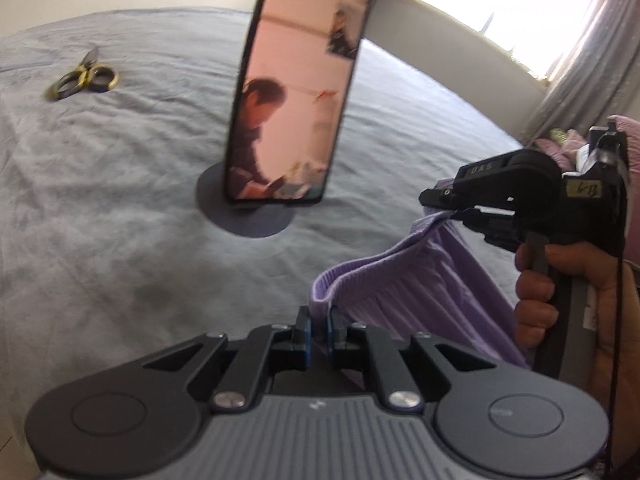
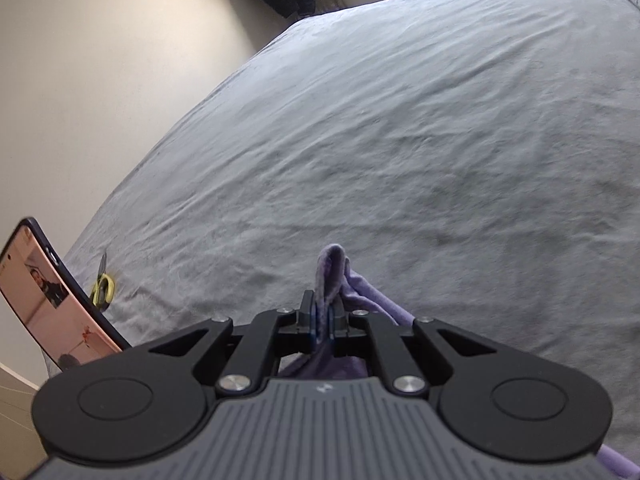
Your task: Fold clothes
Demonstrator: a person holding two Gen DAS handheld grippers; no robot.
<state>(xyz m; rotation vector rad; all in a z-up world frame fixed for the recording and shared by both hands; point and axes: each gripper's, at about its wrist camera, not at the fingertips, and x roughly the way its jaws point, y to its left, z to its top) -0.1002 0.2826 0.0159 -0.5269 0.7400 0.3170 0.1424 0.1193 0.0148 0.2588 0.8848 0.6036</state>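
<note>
Left gripper (image 1: 319,326), bottom centre, and right gripper (image 1: 450,210), at right, each clamp nearly closed on the lilac garment (image 1: 400,276) above the grey bedsheet (image 1: 120,200).

A lilac ribbed garment (image 1: 400,280) hangs between the black left gripper (image 1: 319,322) and black right gripper (image 2: 322,314), both with blue pads. Ahead lies a plain grey bedsheet (image 2: 400,140); yellow-handled scissors (image 1: 82,76) sit far left.

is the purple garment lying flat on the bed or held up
Held up: the purple garment hangs by its edge between the shut left gripper and right gripper, above the grey bedsheet.
</note>
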